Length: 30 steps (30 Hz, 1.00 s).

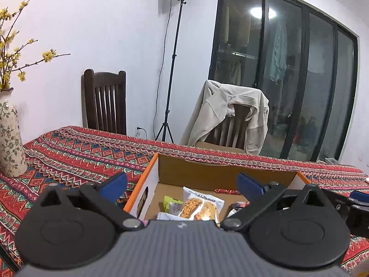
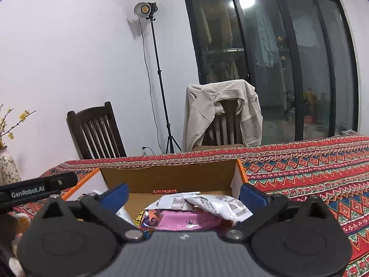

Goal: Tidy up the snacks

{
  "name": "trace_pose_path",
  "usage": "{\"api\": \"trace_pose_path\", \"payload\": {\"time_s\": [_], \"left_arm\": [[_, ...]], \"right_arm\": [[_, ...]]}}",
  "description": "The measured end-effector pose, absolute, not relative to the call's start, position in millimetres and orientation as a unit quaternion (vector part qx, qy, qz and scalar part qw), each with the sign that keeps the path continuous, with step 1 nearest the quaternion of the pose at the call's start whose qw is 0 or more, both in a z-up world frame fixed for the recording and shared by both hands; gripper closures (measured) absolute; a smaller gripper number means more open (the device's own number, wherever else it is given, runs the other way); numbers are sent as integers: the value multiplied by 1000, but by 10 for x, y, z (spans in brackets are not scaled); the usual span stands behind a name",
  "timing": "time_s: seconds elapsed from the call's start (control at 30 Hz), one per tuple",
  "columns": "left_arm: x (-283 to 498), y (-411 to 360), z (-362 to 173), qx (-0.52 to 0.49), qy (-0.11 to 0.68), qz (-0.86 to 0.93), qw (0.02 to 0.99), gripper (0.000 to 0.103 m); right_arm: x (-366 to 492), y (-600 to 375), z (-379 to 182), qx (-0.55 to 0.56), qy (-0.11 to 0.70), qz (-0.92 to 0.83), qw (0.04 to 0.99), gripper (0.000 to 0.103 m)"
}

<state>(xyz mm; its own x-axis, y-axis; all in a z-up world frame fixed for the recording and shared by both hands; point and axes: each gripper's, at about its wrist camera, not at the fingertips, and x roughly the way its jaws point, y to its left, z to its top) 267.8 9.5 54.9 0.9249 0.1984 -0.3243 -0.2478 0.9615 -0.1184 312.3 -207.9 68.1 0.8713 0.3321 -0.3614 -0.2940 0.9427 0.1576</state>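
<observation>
An open cardboard box (image 1: 191, 170) with orange edges stands on the patterned tablecloth. In it lie snack packets: a clear pack of golden cakes (image 1: 200, 207), a green packet (image 1: 169, 202) and a white wrapper. My left gripper (image 1: 182, 183) hovers over the box's near left part, jaws wide open, nothing between them. In the right wrist view the same box (image 2: 170, 177) holds white crumpled packets (image 2: 207, 204), a pink packet (image 2: 184, 221) and a colourful one. My right gripper (image 2: 184, 195) is over them, open and empty.
A floral vase (image 1: 10, 136) with yellow blossom branches stands at the table's left. Two dark chairs (image 1: 105, 101) are behind the table, one draped with a beige jacket (image 1: 228, 113). A light stand (image 1: 175, 64) is by the wall. The left gripper's body (image 2: 34, 190) shows at left.
</observation>
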Motion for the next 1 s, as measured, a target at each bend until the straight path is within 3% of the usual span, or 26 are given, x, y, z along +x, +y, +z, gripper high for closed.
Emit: {"api": "trace_pose_path", "payload": {"time_s": [0.57, 1.0], "left_arm": [[2154, 9, 941, -73, 155, 95, 981, 0], [1327, -50, 879, -41, 163, 68, 983, 0]], "right_arm": [[2748, -2112, 1062, 36, 182, 170, 968, 0], [2048, -2306, 1199, 31, 178, 190, 965, 0]]}}
